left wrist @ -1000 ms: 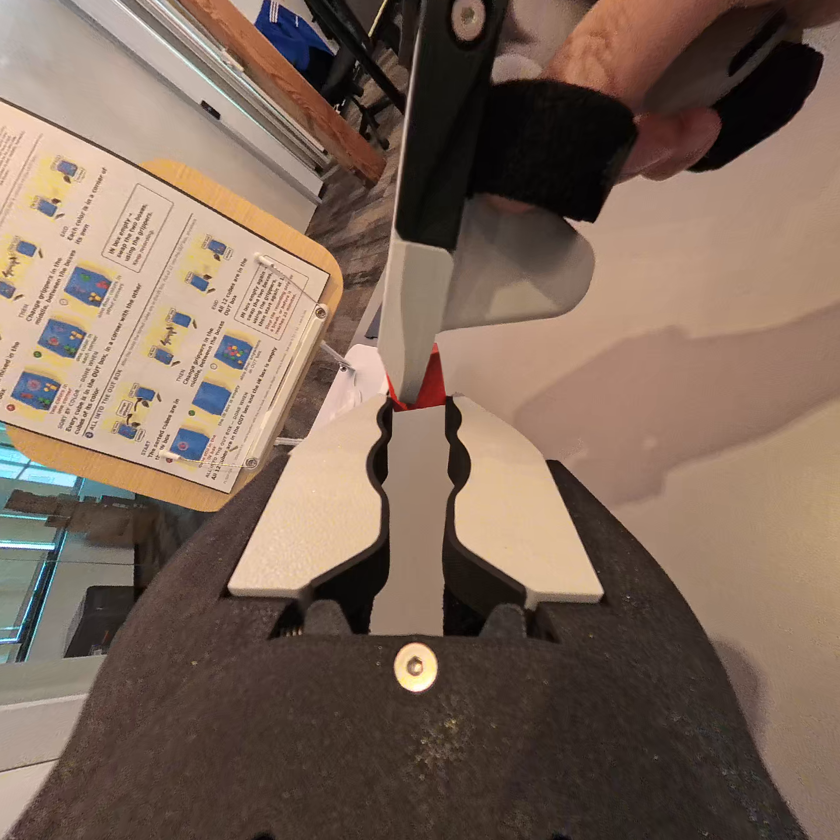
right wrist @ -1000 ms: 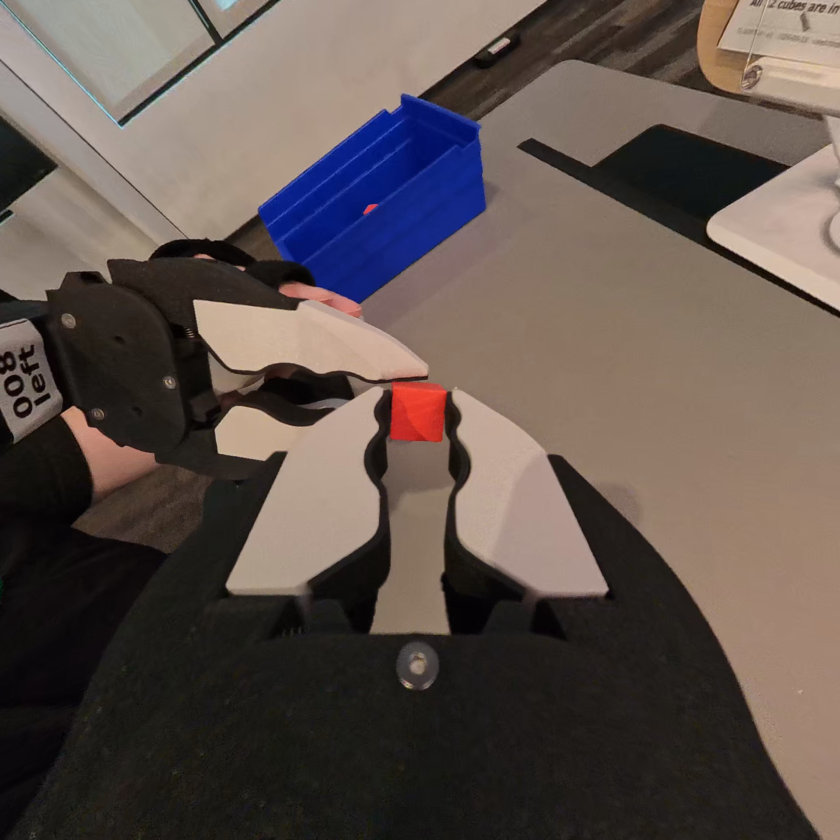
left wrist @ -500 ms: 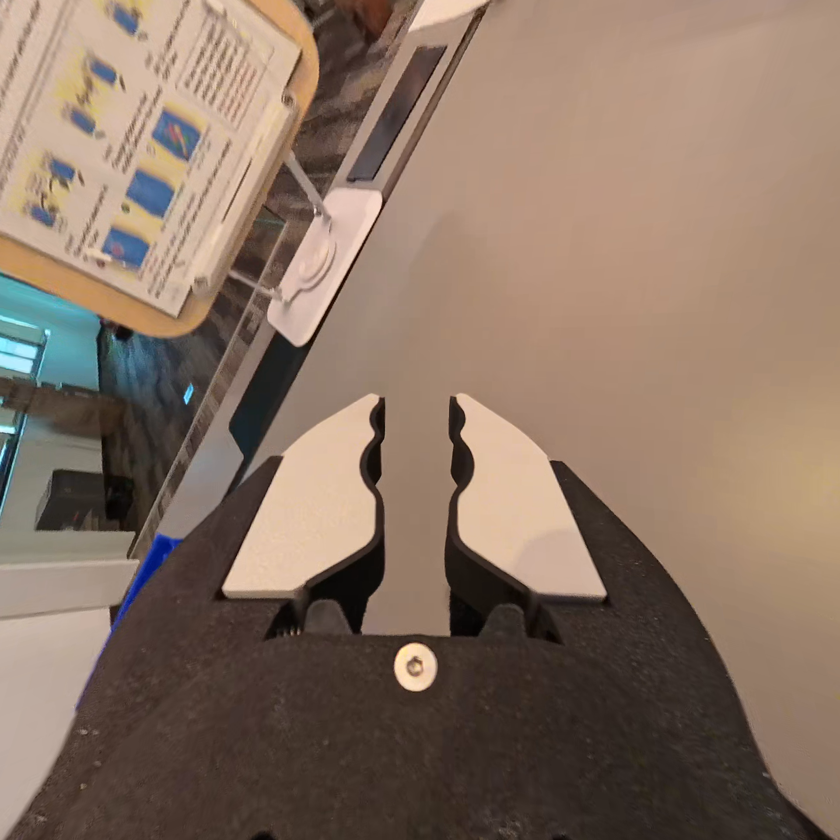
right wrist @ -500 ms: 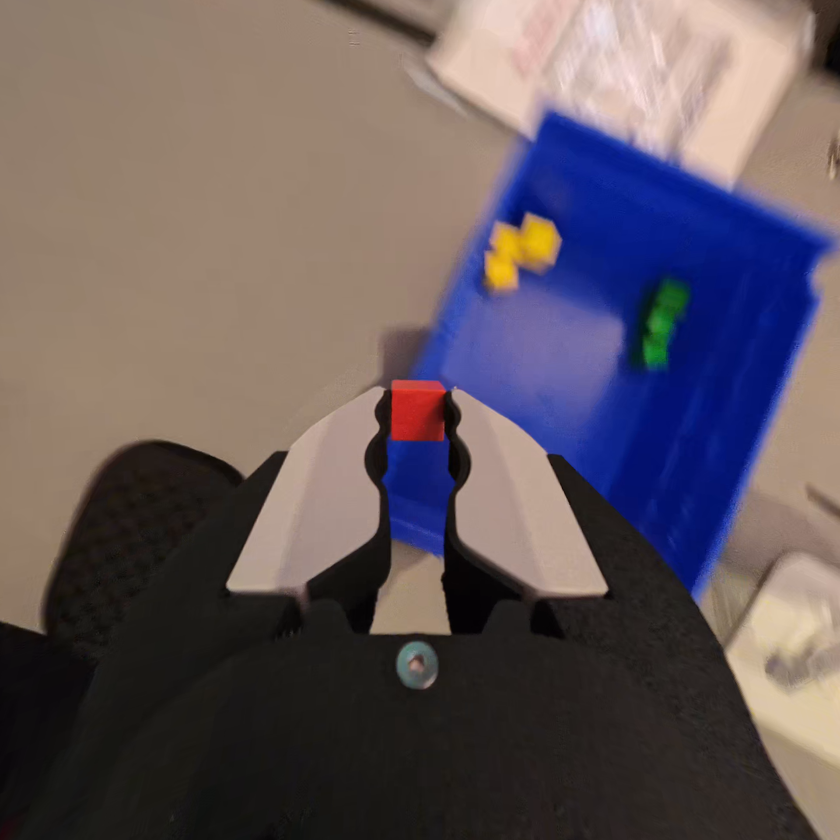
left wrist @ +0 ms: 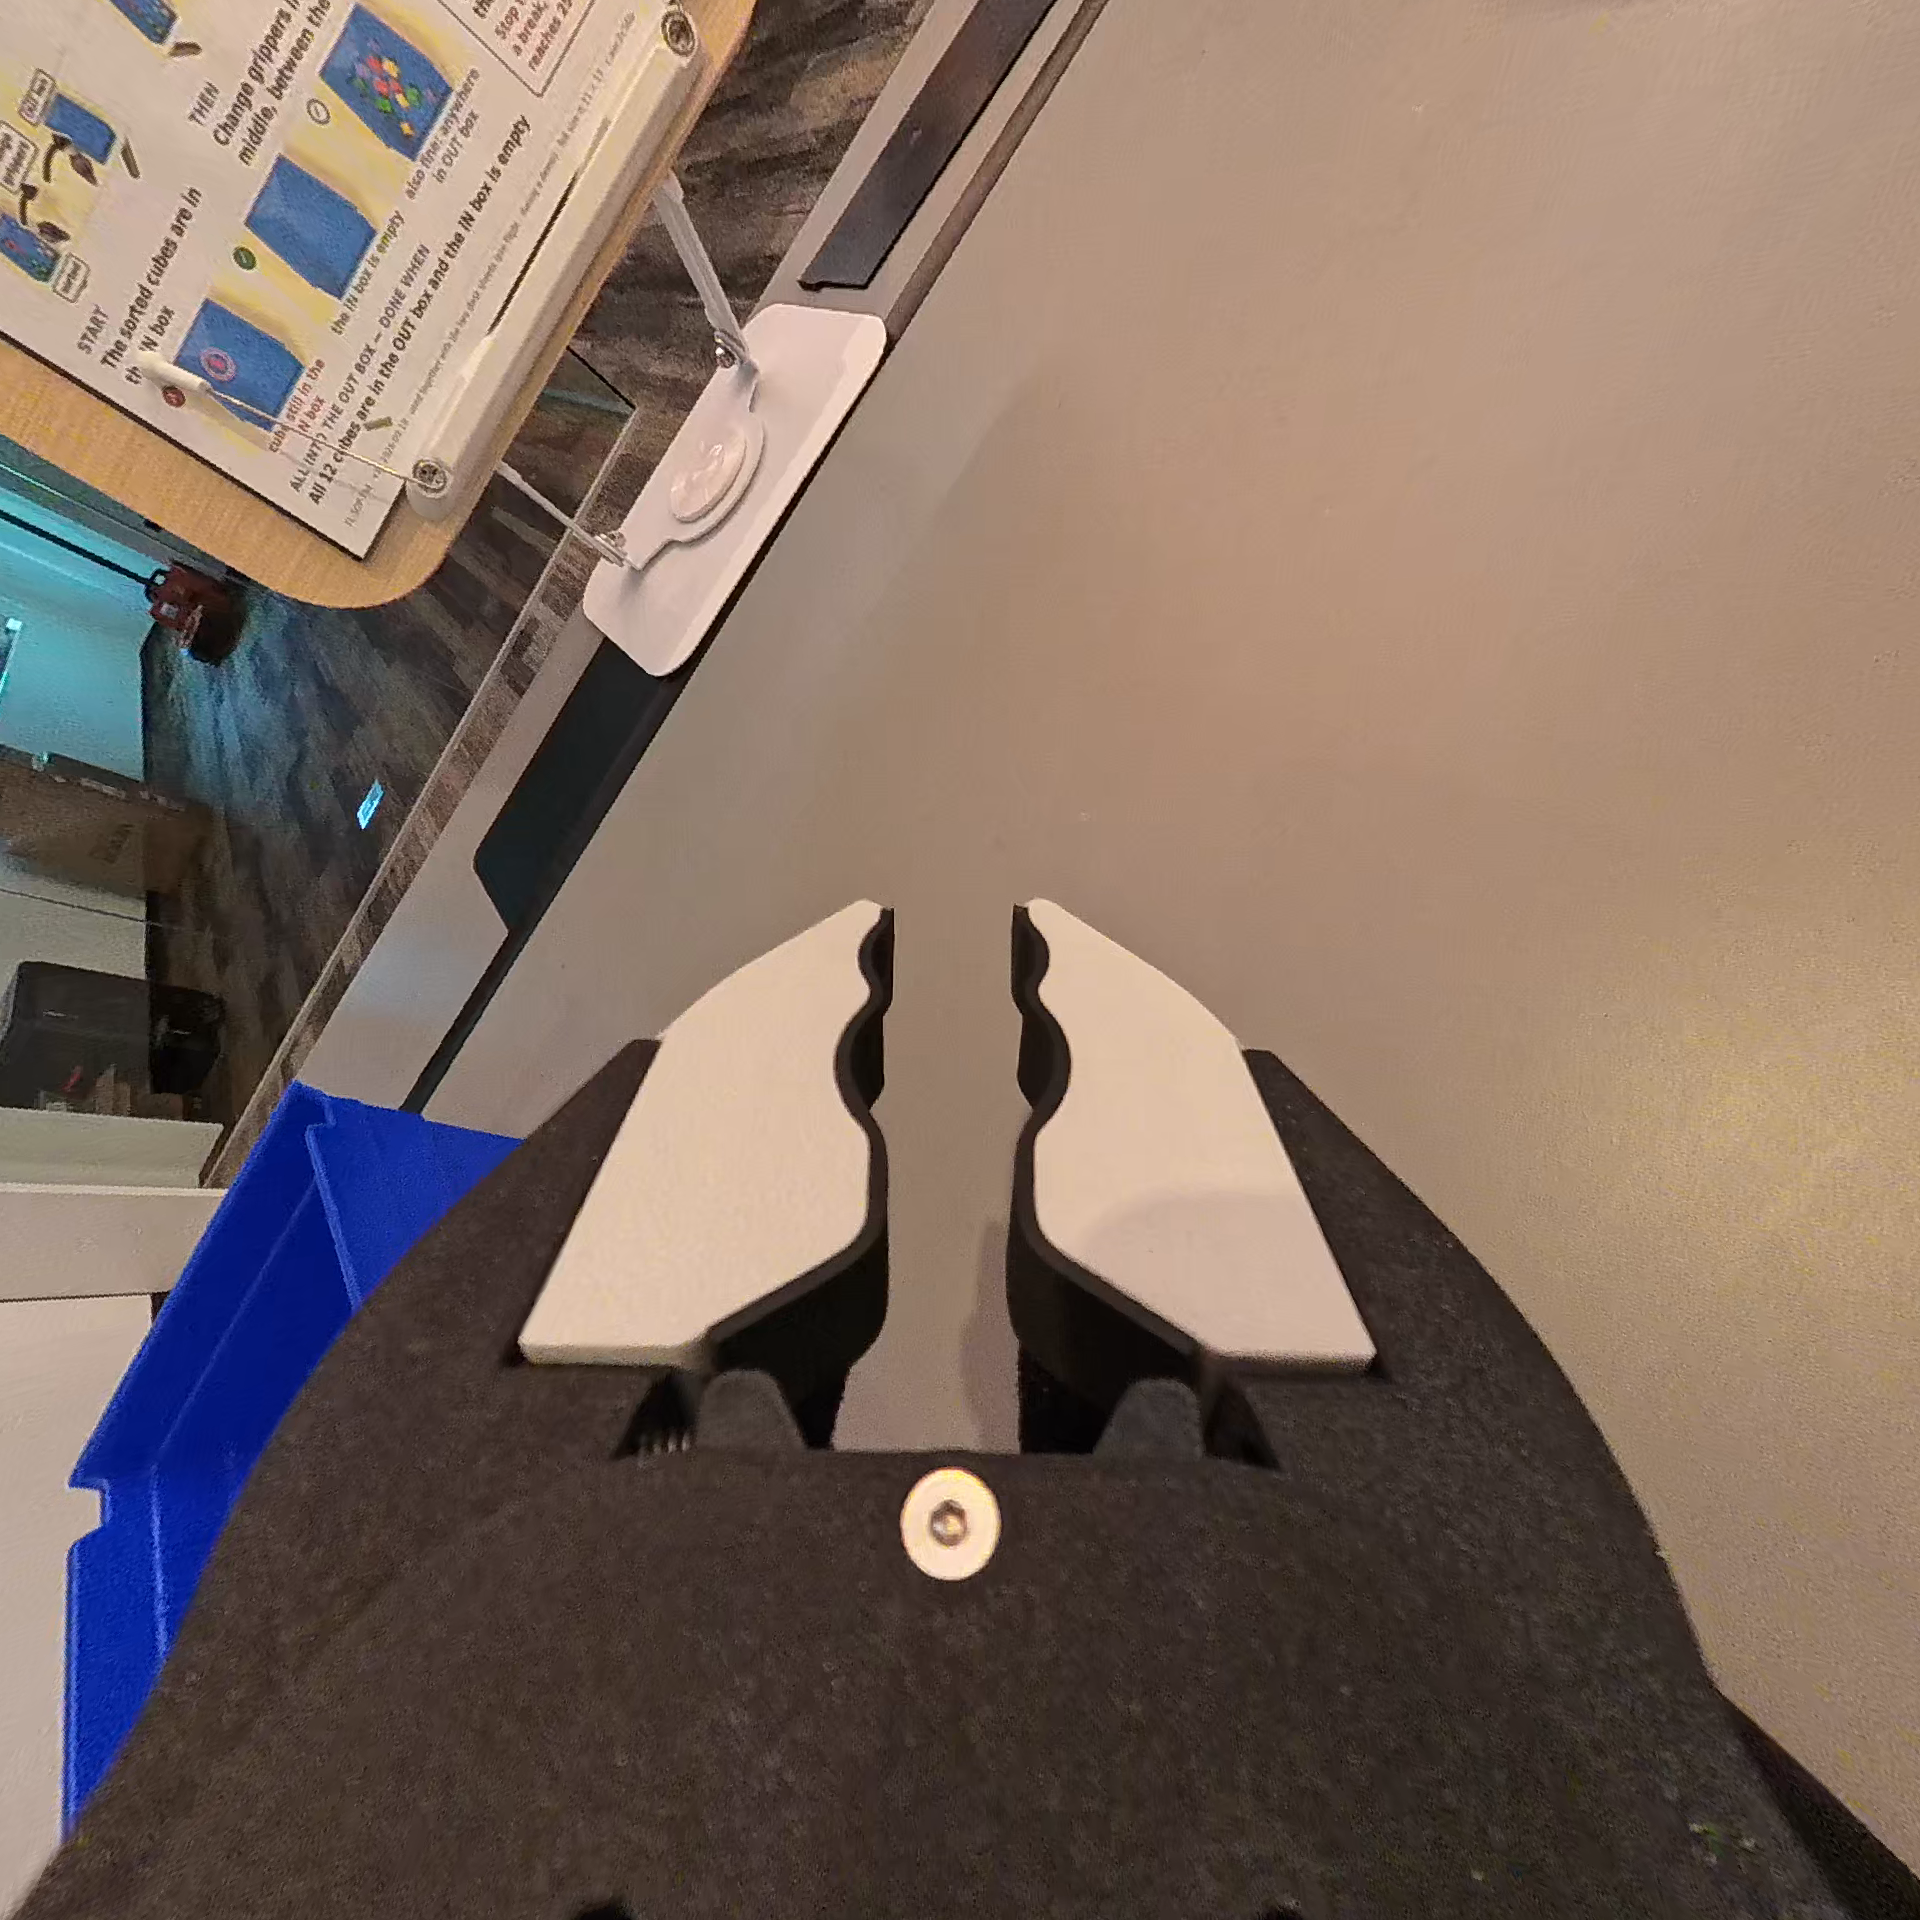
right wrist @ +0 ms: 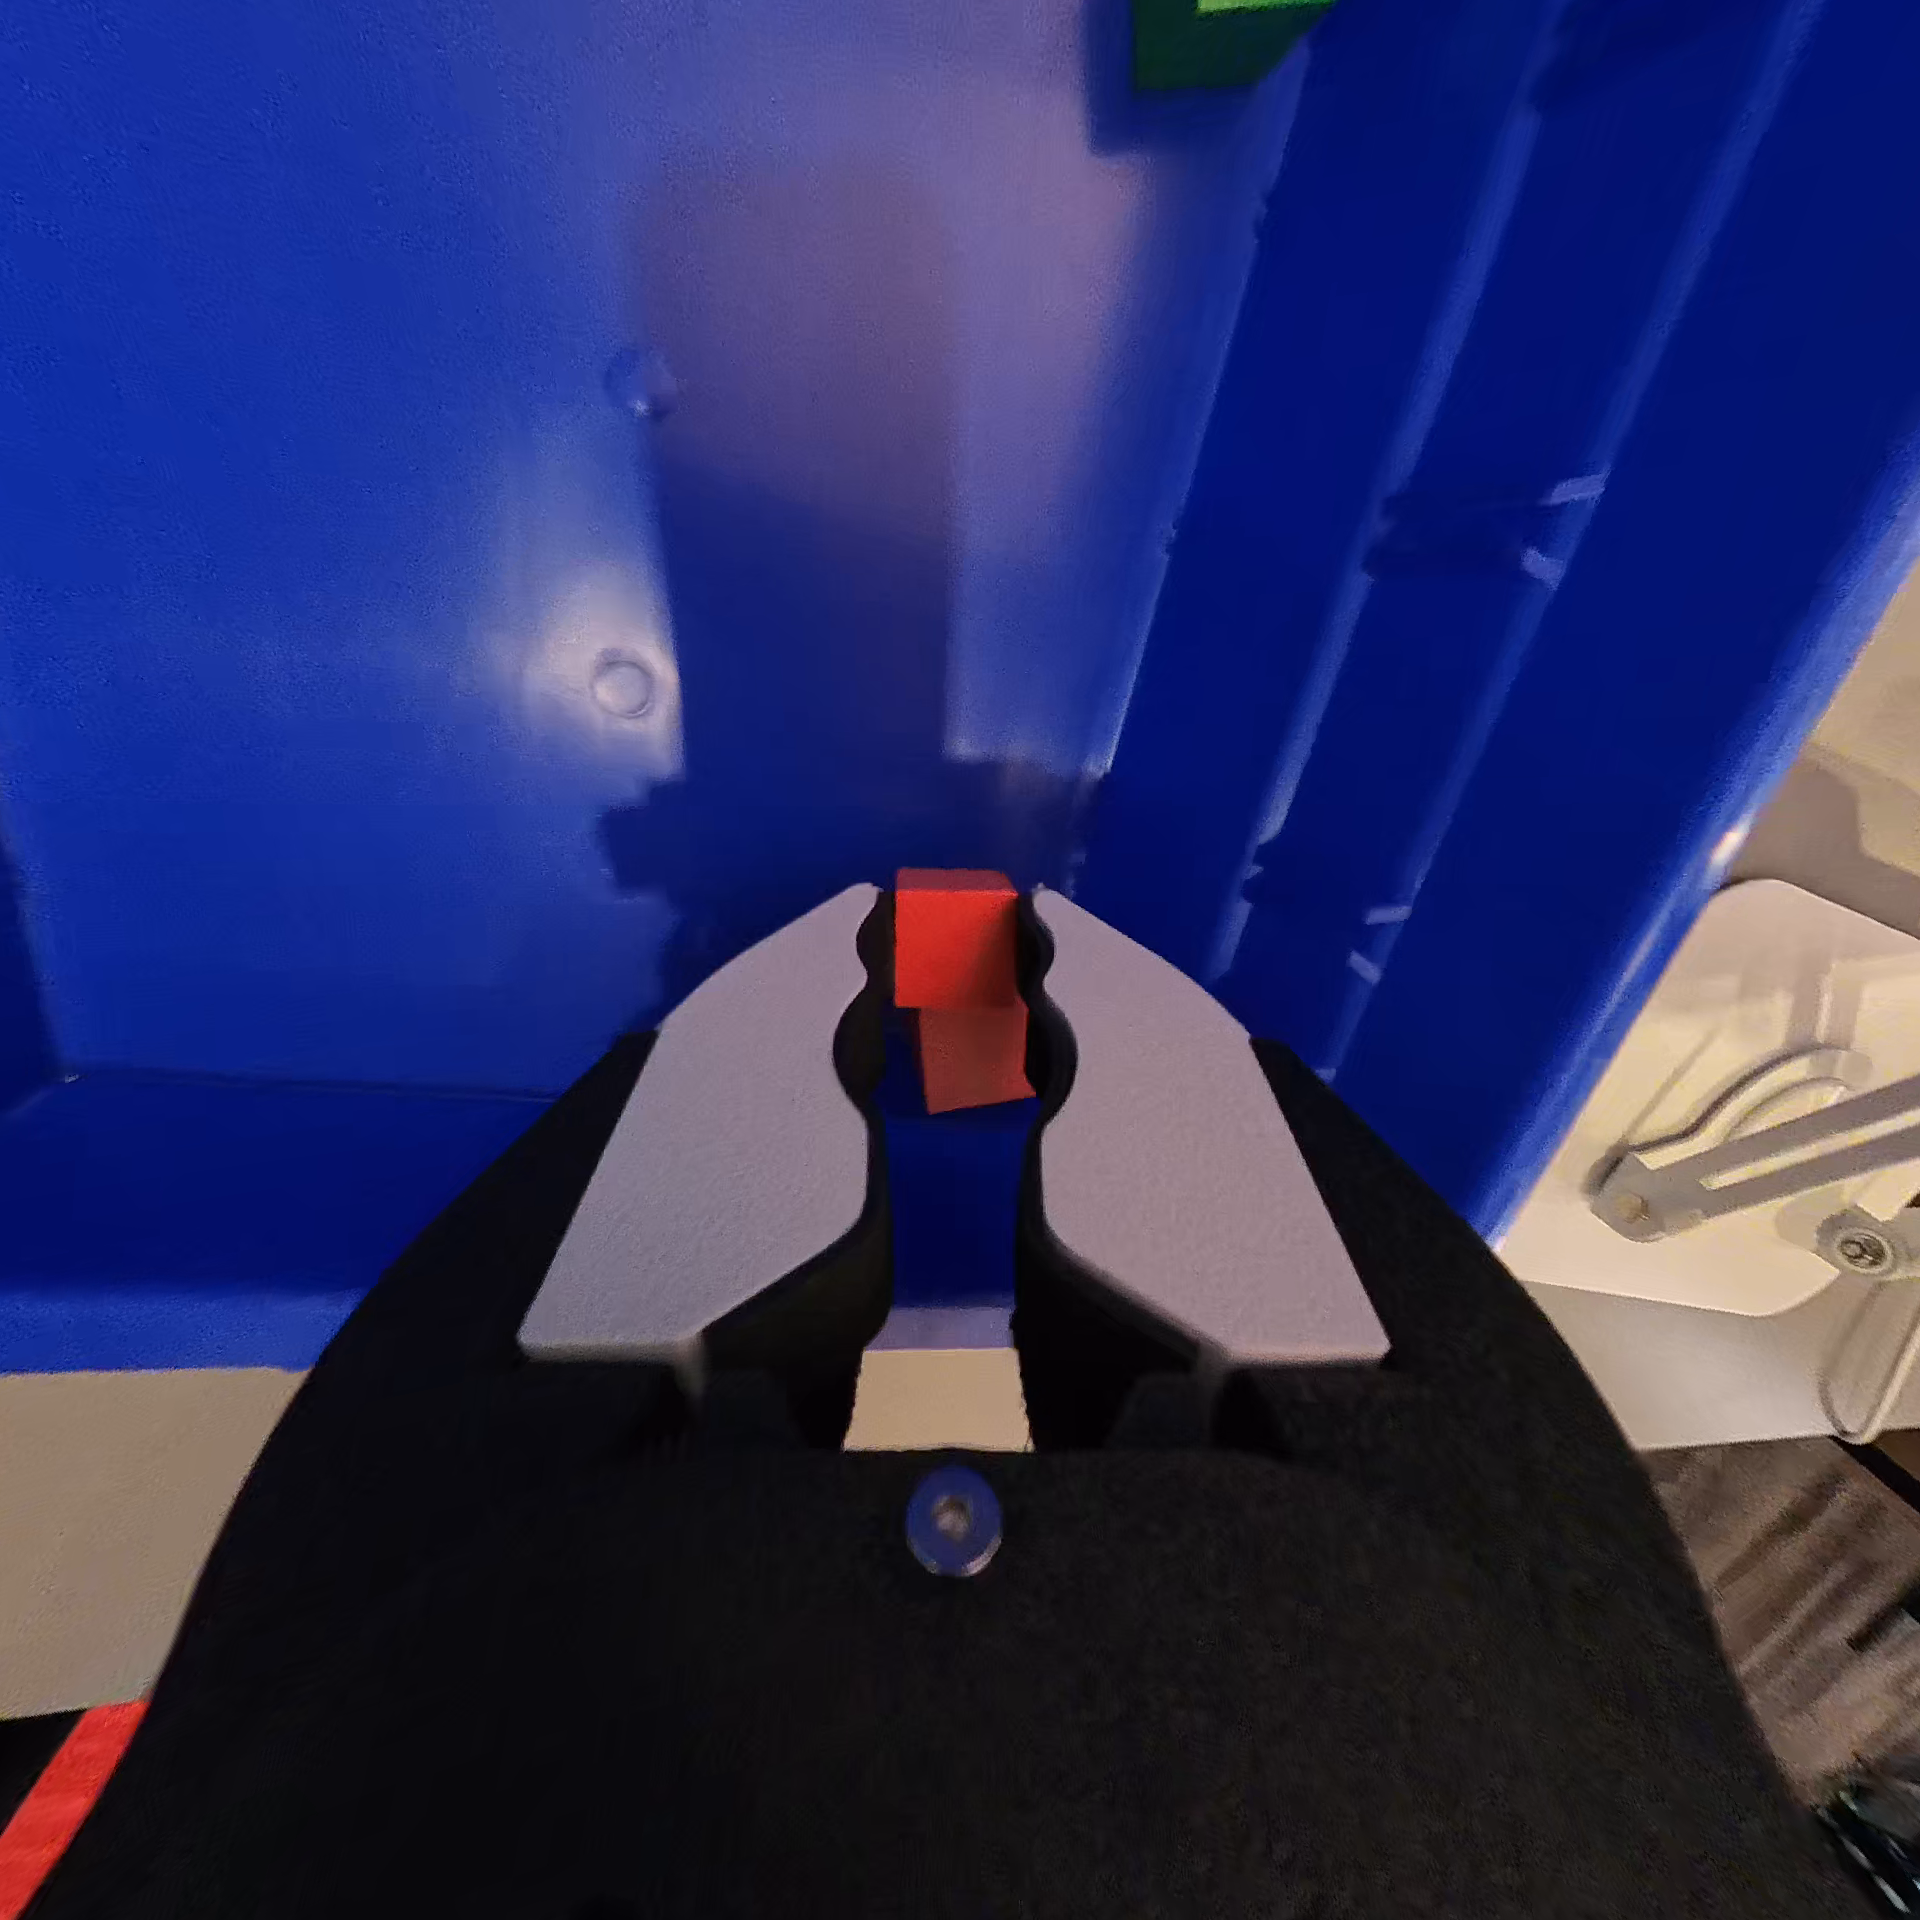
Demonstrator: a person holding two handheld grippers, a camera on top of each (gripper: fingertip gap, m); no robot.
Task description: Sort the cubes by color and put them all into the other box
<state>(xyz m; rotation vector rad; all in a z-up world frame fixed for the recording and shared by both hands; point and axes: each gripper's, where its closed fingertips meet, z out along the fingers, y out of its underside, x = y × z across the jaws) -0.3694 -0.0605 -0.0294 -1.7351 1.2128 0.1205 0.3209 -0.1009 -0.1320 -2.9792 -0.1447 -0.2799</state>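
A: Where is the right gripper (right wrist: 954, 920)?

B: Pointed down into the blue box (right wrist: 1455, 520), tips close above its floor near one side wall. Its jaws are clamped on a red cube (right wrist: 951, 940), held right at the fingertips.

A: Anything under it?

B: A second red cube (right wrist: 971, 1060) shows through the gap just behind the held one, lying on the box floor. Whether the two touch I cannot tell. A green cube (right wrist: 1210, 42) sits at the far end of the same box, cut off by the top edge.

A: And the left gripper (left wrist: 948, 914)?

B: Held over the bare grey tabletop (left wrist: 1455, 623), looking along it at a slant. Its jaws stand apart with nothing between them. Another blue box (left wrist: 239, 1299) shows at its lower left, its contents hidden. Past the table edge, a white stand (left wrist: 727, 478) carries an instruction sheet (left wrist: 260, 208).
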